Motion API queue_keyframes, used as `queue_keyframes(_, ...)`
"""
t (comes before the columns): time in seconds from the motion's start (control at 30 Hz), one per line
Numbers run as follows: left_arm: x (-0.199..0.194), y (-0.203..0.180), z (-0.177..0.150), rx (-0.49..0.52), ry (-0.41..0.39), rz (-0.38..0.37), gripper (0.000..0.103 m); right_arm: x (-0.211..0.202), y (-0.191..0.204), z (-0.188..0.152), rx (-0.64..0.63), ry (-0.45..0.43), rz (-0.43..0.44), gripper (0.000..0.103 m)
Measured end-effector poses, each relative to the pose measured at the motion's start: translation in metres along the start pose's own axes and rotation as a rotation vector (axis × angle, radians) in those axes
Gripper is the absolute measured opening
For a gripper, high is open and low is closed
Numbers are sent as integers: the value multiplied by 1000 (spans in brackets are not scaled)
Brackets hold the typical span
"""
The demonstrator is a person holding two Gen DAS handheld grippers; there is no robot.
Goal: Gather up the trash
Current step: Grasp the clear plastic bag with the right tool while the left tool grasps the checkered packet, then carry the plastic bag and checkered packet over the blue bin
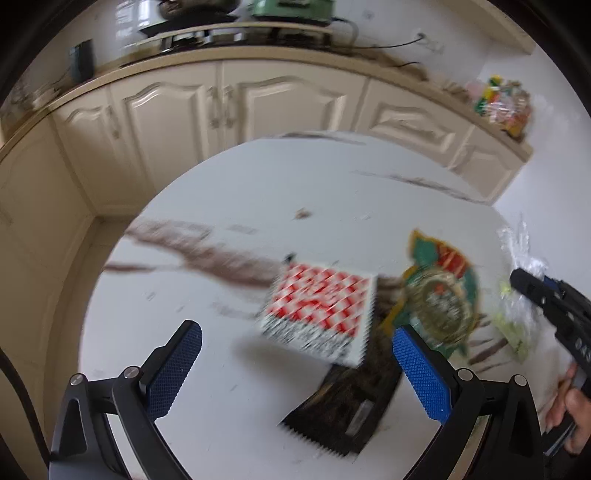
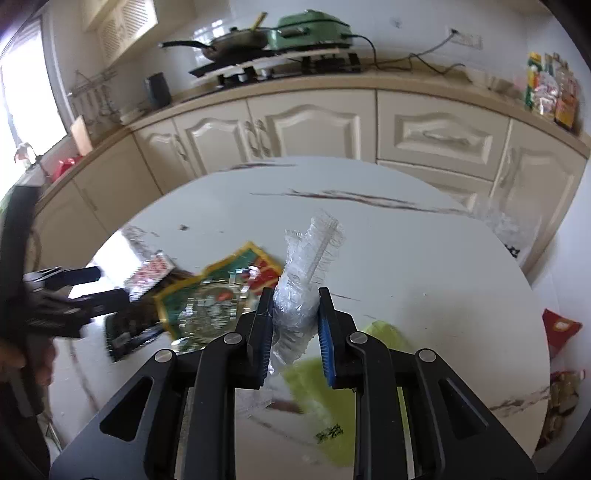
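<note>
Trash lay scattered over a round, white marble-patterned bench (image 2: 424, 251) in a kitchen. The right tongs (image 2: 295, 325) were pinching a crumpled clear plastic wrapper (image 2: 306, 273), whose upper end stood up above the blue pads (image 2: 327, 339); the pads pressed on it from both sides. Beneath and just behind these tongs lay a yellow-green transparent bag (image 2: 317, 384), flat on the bench.

The left tongs (image 1: 295, 373) were spread wide, with nothing between the fingers, hovering over the near part of the bench. Ahead of them lay a red-and-white checked packet (image 1: 317, 306) (badly blurred, print unreadable), overlapping a dark packet (image 1: 343, 402) with a serrated edge. Just to the right of these sat a green and red foil wrapper (image 1: 439, 291) with a yellow border, touching or overlapping the dark packet.

A person's hand (image 1: 570, 410) held the right tool at the right edge of the left wrist view. Cream cabinets (image 2: 314, 129) stood behind the bench, with a frying pan (image 2: 232, 42) and a green appliance (image 2: 314, 31) on the worktop above. A red packet (image 2: 559, 328) showed at the right, beyond the bench rim; whether it lay on the floor could not be told.
</note>
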State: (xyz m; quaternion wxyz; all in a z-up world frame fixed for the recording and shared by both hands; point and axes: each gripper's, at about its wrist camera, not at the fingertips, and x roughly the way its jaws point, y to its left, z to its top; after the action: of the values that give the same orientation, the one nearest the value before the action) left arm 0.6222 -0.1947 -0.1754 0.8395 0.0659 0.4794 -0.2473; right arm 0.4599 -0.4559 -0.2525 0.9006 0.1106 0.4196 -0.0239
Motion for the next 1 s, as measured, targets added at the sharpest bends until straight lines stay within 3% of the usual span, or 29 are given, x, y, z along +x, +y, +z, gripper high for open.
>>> queue_keyframes(0.27, 35, -1, 19, -2, 47, 63, 100, -17, 23, 0, -50, -31, 63, 21)
queue_keyframes(0.4, 41, -9, 19, 73, 47, 104, 99, -17, 30, -2, -60, -29, 82, 21)
queue_keyframes(0.5, 40, -10, 18, 83, 34, 110, 85, -19, 32, -4, -60, -33, 91, 21)
queue_keyframes(0.57, 39, -12, 17, 92, 22, 102, 68, -20, 33, -5, -62, -35, 94, 21)
queue_keyframes(0.83, 37, -11, 12, 121, 8, 74, 57, -21, 35, -6, -64, -32, 101, 21)
queue_keyframes(1.0, 32, -2, 11, 119, 0, 71, 41, -21, 37, -7, -64, -31, 107, 21)
